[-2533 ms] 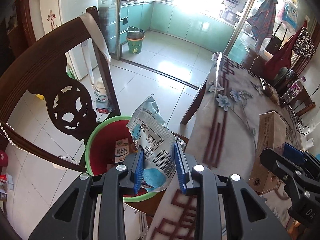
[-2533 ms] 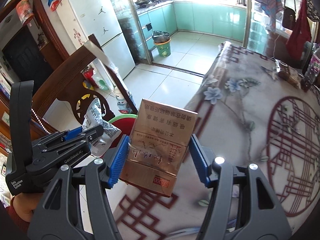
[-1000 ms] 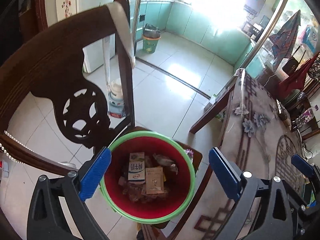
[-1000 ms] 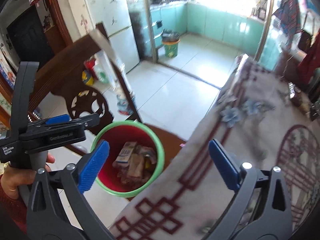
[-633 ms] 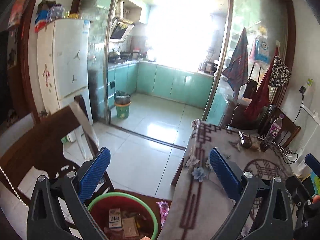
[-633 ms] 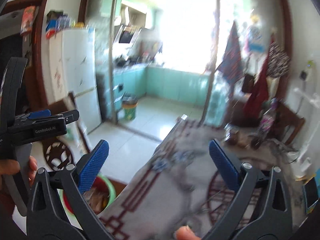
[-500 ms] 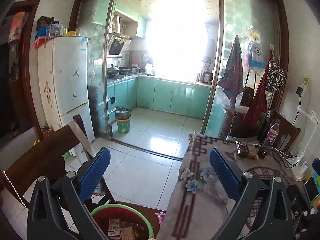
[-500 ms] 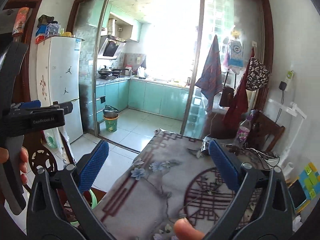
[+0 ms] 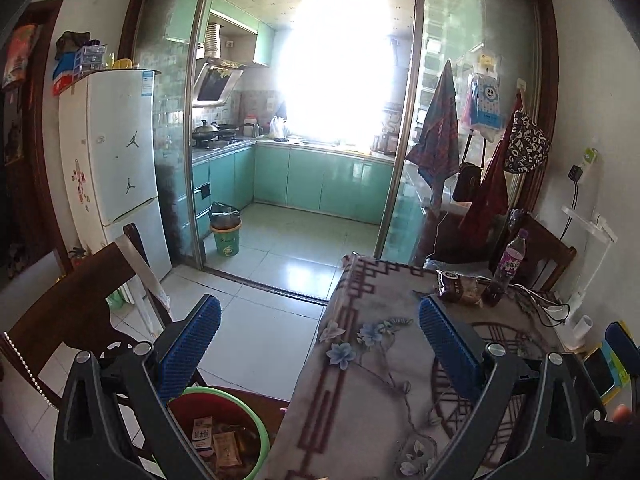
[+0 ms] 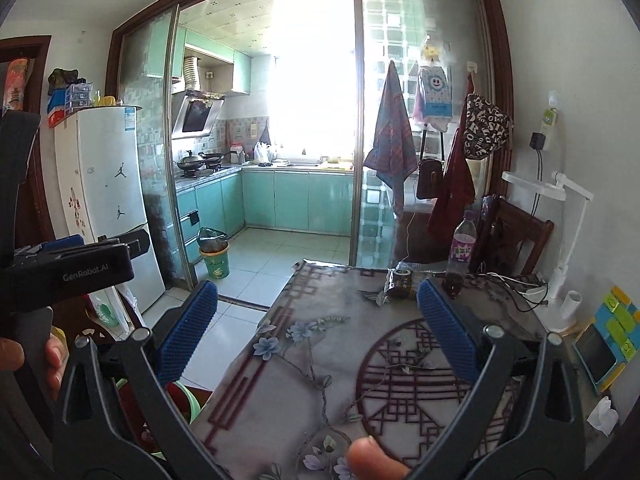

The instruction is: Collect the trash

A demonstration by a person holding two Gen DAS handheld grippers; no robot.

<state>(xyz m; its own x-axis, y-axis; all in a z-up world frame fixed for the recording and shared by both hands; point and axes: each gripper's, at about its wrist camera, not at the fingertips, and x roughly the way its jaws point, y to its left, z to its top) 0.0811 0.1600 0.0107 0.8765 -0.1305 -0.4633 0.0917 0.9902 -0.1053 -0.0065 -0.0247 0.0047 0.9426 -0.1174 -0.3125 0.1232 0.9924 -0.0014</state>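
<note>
both left gripper (image 9: pixel 316 344) and right gripper (image 10: pixel 316 328) spread wide, empty, held level above table (image 10: pixel 320 380); trash sits in red bin (image 9: pixel 224 440) off the table's near-left corner; risk: dark wrapper (image 10: pixel 404 280) at far edge overlooked.

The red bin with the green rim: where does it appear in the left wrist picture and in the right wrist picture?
Left wrist: the red bin sits at bottom left, trash visible inside.
Right wrist: only a sliver of its rim shows at lower left, behind the hand-held gripper.
Shared landmark: the purple-labelled bottle at the table's far end.
</note>
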